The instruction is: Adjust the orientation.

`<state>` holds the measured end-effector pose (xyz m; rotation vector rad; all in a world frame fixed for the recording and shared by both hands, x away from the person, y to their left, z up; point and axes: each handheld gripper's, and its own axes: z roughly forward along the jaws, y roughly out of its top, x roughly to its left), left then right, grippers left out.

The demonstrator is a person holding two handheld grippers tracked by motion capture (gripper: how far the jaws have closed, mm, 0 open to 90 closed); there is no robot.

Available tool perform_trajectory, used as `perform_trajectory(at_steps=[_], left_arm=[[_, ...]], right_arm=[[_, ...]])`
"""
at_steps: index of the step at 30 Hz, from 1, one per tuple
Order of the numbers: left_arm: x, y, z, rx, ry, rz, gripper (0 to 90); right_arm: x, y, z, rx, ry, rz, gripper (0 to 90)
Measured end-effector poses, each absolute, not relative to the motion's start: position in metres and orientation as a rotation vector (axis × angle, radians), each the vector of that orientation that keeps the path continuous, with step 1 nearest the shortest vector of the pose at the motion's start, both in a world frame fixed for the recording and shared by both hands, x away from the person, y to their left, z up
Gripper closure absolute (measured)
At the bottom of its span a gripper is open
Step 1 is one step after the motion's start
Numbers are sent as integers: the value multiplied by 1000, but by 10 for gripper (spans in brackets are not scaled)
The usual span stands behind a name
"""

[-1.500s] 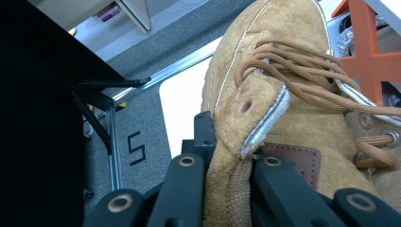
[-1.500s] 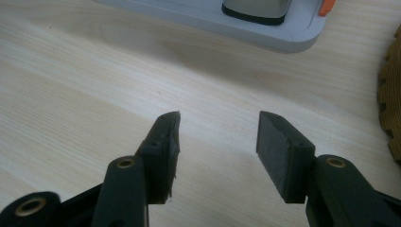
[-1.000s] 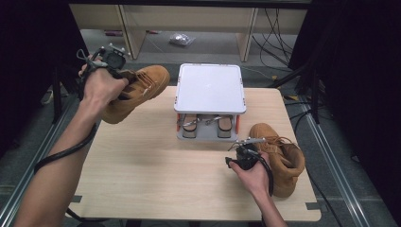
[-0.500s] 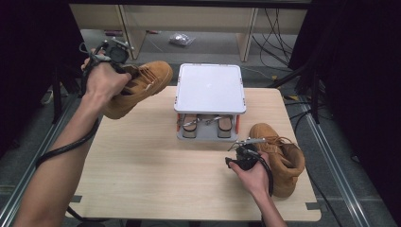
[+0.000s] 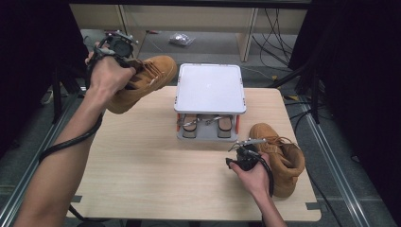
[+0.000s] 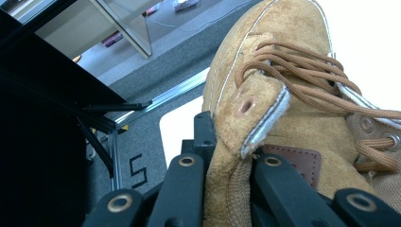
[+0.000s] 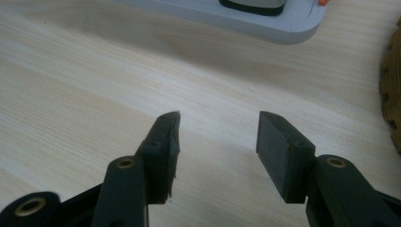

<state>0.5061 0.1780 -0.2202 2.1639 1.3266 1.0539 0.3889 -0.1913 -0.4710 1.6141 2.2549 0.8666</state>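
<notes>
A tan suede lace-up boot [image 5: 146, 80] hangs in the air over the table's far left corner, toe toward the white rack. My left gripper [image 5: 128, 61] is shut on it. In the left gripper view the jaws [image 6: 231, 161] clamp the boot's [image 6: 283, 94] collar edge beside the laces. A second matching boot [image 5: 281, 156] stands on the table at the right. My right gripper [image 5: 236, 150] sits low just left of that boot, open. Between its jaws [image 7: 217, 127] there is only bare wood, and the boot's sole edge [image 7: 392, 109] is at the right.
A white two-level rack [image 5: 210, 87] stands at the table's far middle, with a pair of sandals [image 5: 190, 125] on its lower shelf. Its base [image 7: 265, 21] lies just ahead of my right gripper. A cable trails from my left gripper along the forearm. Bare wooden tabletop [image 5: 142, 165] spreads at the front left.
My left gripper has lifted the boot a little higher and farther away from the person. The right gripper and the boot beside it have stayed still.
</notes>
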Motion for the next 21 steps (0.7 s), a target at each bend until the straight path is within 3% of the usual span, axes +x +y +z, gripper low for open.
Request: perform_trajectory(at_steps=[21], left_arm=[[510,154,-209,2161,1271,1036,845]], right_arm=[[389,-190,-474,1612,2258,887,502]])
